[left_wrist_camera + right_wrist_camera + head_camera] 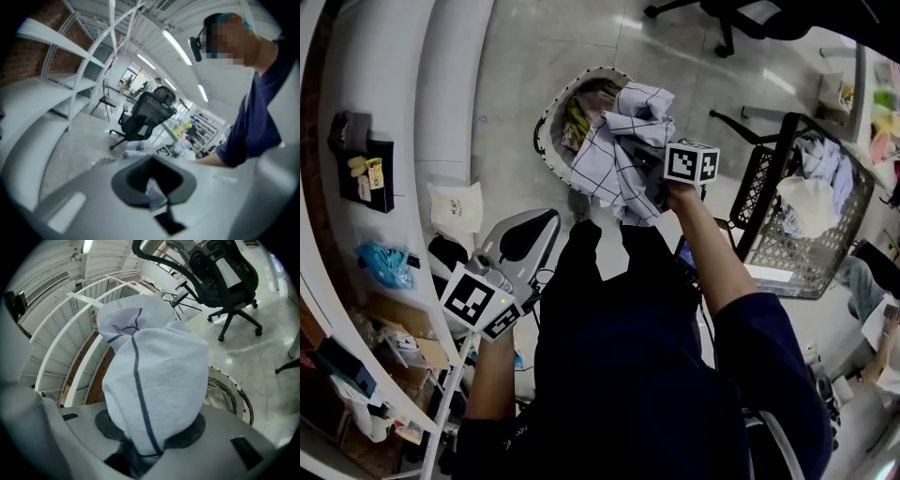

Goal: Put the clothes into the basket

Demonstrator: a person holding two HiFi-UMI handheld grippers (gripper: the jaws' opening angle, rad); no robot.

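The right hand-held gripper (140,448) is clamped on a white checked cloth (154,380) with thin dark lines. The fabric bunches out of the dark recess between its jaws and rises in a rounded heap that fills the middle of the right gripper view. In the head view the cloth hangs from that gripper directly above a round basket (551,108) with a white rim. The basket stands on the floor and already holds other crumpled clothes. The left hand-held gripper (528,236) is held low at the person's left side, well apart from the basket. Its jaws are drawn together, and a small pale scrap (153,191) sits at the slot; what it is cannot be told. The floor (534,37) is glossy pale grey tile that reflects the ceiling lights. White shelving (441,94) curves along the person's left and carries a white bag (455,206) and a blue bundle (384,264). A brick wall (33,61) shows behind the shelves in the left gripper view. To the right stands a black mesh cart (766,183) holding more laundry (806,202). A black office chair (220,273) stands on the floor beyond the basket.
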